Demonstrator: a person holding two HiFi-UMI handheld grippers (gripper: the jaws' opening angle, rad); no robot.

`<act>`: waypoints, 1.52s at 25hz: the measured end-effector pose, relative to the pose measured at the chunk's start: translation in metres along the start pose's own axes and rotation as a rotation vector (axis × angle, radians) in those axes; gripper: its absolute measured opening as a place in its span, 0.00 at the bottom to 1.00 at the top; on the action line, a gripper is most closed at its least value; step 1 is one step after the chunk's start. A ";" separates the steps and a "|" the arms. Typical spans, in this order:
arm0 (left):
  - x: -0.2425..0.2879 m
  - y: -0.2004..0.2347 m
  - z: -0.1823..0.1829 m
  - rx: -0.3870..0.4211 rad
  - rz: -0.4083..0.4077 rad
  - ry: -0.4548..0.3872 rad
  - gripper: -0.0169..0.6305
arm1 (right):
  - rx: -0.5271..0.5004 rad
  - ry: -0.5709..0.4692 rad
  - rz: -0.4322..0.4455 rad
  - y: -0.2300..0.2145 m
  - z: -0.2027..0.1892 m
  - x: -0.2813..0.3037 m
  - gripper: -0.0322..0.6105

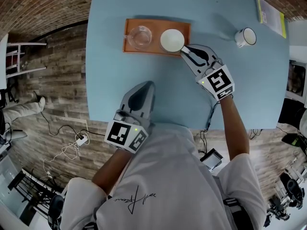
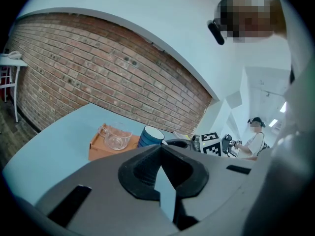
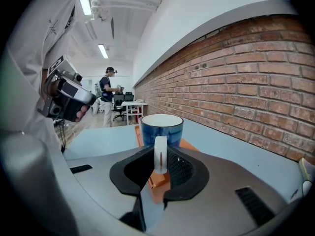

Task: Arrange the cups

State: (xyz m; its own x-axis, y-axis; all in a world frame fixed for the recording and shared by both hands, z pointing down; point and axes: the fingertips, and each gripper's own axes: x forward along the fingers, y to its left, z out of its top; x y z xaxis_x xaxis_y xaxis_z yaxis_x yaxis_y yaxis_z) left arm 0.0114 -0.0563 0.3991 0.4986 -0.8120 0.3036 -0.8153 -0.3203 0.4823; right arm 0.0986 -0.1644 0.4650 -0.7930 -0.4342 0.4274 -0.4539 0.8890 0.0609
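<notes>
An orange tray [image 1: 156, 24] lies at the far middle of the light blue table [image 1: 120, 90]. On it stand a clear glass cup [image 1: 140, 36] at the left and a blue cup [image 1: 172, 40] with a white inside at the right. My right gripper [image 1: 184, 51] reaches the blue cup from the near right. In the right gripper view its jaws hold the cup's white handle [image 3: 160, 154] between the pads. My left gripper [image 1: 147, 85] is shut and empty, low over the table's near edge. The left gripper view shows the glass cup [image 2: 114, 137] and the blue cup [image 2: 150, 136] ahead.
A white mug [image 1: 245, 37] stands alone at the far right of the table. A booklet [image 1: 271, 14] lies at the far right corner. Brick wall runs behind the table. A white desk and another person appear far off in the room.
</notes>
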 end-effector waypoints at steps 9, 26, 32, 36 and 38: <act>-0.005 0.001 0.001 -0.009 0.001 -0.019 0.04 | 0.062 -0.021 -0.146 0.003 0.006 0.001 0.16; -0.015 0.001 0.002 -0.023 -0.012 -0.050 0.04 | 0.211 -0.064 -0.389 -0.001 0.021 -0.011 0.16; -0.018 0.007 0.006 -0.026 -0.006 -0.076 0.04 | 0.284 -0.075 -0.502 0.003 0.029 -0.012 0.16; -0.023 0.013 0.014 -0.010 0.014 -0.105 0.04 | 0.306 -0.082 -0.566 0.005 0.033 -0.012 0.16; -0.026 0.014 0.019 0.008 0.023 -0.119 0.04 | 0.330 -0.089 -0.597 0.006 0.035 -0.013 0.16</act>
State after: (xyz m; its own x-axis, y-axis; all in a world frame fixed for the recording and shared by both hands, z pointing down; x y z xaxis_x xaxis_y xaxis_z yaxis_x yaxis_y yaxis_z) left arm -0.0189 -0.0493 0.3823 0.4422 -0.8708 0.2147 -0.8286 -0.3051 0.4694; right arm 0.0915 -0.1584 0.4284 -0.3924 -0.8589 0.3291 -0.9124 0.4087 -0.0215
